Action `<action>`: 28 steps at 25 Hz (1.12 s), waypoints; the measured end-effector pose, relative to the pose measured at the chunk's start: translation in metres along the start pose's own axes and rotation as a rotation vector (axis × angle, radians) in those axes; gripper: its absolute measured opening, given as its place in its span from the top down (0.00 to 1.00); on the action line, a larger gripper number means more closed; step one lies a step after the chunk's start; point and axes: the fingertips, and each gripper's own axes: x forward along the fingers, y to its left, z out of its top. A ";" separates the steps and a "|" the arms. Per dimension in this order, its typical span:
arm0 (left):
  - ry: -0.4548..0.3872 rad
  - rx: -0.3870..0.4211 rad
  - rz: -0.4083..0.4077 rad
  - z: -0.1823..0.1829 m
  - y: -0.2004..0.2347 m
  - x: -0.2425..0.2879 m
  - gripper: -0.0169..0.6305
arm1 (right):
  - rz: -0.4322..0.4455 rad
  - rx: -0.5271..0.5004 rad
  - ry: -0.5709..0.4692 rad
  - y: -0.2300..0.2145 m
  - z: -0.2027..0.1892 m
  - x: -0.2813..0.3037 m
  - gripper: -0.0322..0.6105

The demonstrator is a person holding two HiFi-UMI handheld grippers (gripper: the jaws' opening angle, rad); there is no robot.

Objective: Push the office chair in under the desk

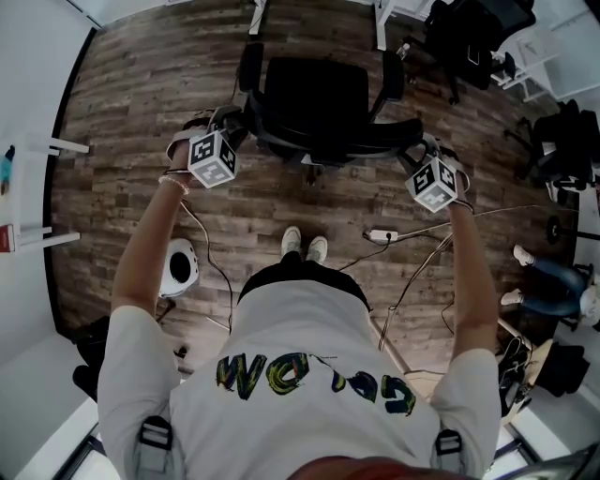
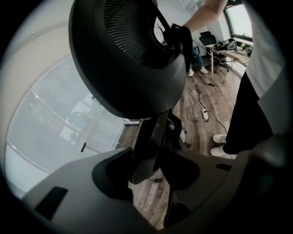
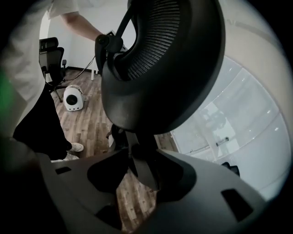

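The black office chair stands on the wood floor in front of me, its back towards me and its seat facing the white desk legs at the top of the head view. My left gripper is at the left end of the backrest's top edge and my right gripper at the right end. Both gripper views look close across the grey backrest top at the mesh headrest on its stem. Neither gripper's jaws show pressed on anything; they appear to stand wide.
A white round device and a power strip with cables lie on the floor near my feet. Another person's legs are at the right. More black chairs stand at the top right, and a white shelf at the left.
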 end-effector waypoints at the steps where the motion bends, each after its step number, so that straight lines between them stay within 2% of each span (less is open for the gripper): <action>1: 0.001 0.007 0.006 0.001 0.000 0.002 0.69 | -0.014 -0.002 0.004 -0.001 -0.001 0.002 0.69; 8: 0.027 -0.004 -0.030 0.000 0.003 0.007 0.70 | -0.033 -0.026 0.031 -0.001 -0.012 0.015 0.70; 12: 0.012 -0.014 -0.016 -0.003 0.009 0.011 0.70 | -0.042 -0.017 0.049 -0.003 -0.003 0.013 0.70; 28: 0.079 -0.053 0.022 0.011 0.075 0.068 0.69 | -0.071 -0.002 0.073 -0.077 -0.006 0.054 0.69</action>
